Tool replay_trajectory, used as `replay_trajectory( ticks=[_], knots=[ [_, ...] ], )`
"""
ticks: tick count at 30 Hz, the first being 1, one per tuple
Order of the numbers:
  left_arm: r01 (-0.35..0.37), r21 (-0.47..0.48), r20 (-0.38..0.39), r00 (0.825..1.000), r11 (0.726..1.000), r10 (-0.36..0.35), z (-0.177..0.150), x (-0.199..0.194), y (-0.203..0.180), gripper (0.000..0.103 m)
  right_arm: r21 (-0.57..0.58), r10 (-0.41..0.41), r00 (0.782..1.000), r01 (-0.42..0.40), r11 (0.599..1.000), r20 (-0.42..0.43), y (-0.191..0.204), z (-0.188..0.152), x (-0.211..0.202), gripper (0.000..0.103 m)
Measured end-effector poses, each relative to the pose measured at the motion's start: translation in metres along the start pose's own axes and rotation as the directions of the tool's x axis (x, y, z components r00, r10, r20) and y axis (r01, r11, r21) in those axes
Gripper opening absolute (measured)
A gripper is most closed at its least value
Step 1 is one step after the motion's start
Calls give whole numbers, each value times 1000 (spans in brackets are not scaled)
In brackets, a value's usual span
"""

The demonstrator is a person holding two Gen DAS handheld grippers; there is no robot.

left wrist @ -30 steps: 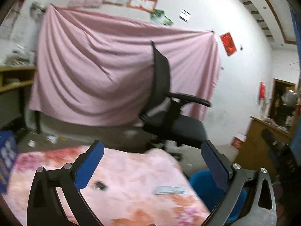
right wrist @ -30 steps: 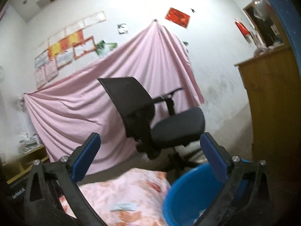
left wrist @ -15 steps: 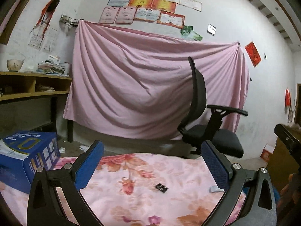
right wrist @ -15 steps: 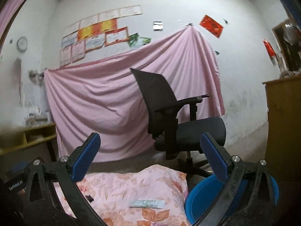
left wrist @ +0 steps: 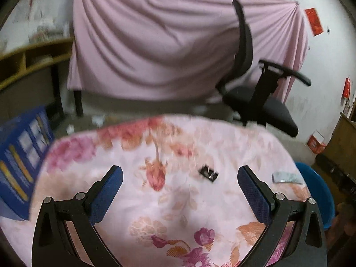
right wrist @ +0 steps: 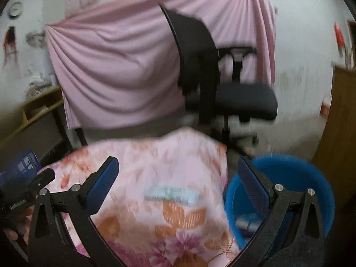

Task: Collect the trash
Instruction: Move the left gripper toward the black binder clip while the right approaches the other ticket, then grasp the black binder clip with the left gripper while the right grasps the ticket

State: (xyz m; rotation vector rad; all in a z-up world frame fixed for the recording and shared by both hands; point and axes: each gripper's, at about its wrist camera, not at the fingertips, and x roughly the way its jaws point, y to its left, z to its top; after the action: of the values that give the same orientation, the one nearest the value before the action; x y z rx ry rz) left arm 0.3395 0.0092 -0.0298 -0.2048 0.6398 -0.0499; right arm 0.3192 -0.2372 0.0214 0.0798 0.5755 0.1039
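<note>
**Both grippers empty, two bits of trash on the table, basin right next to it**

So here's the setup. The left gripper (left wrist: 180,178) hangs over the floral tablecloth (left wrist: 178,211) with its jaws spread wide and nothing between them. Ahead of it, a bit right of centre, lies a small black scrap (left wrist: 208,173), flat on the cloth, not touched by either finger. My guess is that's the one the left side is lining up on, since it sits closest to the gap.

The right gripper (right wrist: 176,173) is just as wide and just as empty. A pale, flat wrapper (right wrist: 171,195) lies right between its fingers in the right wrist view, near the table's right edge. The same wrapper shows up far right in the left view.

The blue basin (right wrist: 311,178) sits lower, just beside that right edge, which makes sense: anything picked up only has to travel a short way sideways to drop in. There's already something pale inside, too blurry to name.

Both pieces are thin and flat on soft cloth, so I'd expect the fingers to snag fabric when pinching. A black office chair (left wrist: 255,93) stands behind the table, well apart from everything.
</note>
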Motion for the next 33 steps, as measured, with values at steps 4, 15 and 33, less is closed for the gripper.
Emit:
replay_trajectory(
  ticks=[4, 15, 33],
  knots=[
    [66, 6, -118, 991, 998, -65, -2, 25, -2, 100, 37, 44, 991, -39, 999, -129, -8, -6, 25, 103],
    [183, 16, -216, 961, 983, -176, 11, 62, -16, 65, 5, 158, 954, -162, 987, -253, 2, -3, 62, 96],
    [229, 31, -237, 947, 973, -215, 12, 59, -16, 11, -140, 125, 920, -188, 972, -371, 28, -23, 60, 80]
  ],
)
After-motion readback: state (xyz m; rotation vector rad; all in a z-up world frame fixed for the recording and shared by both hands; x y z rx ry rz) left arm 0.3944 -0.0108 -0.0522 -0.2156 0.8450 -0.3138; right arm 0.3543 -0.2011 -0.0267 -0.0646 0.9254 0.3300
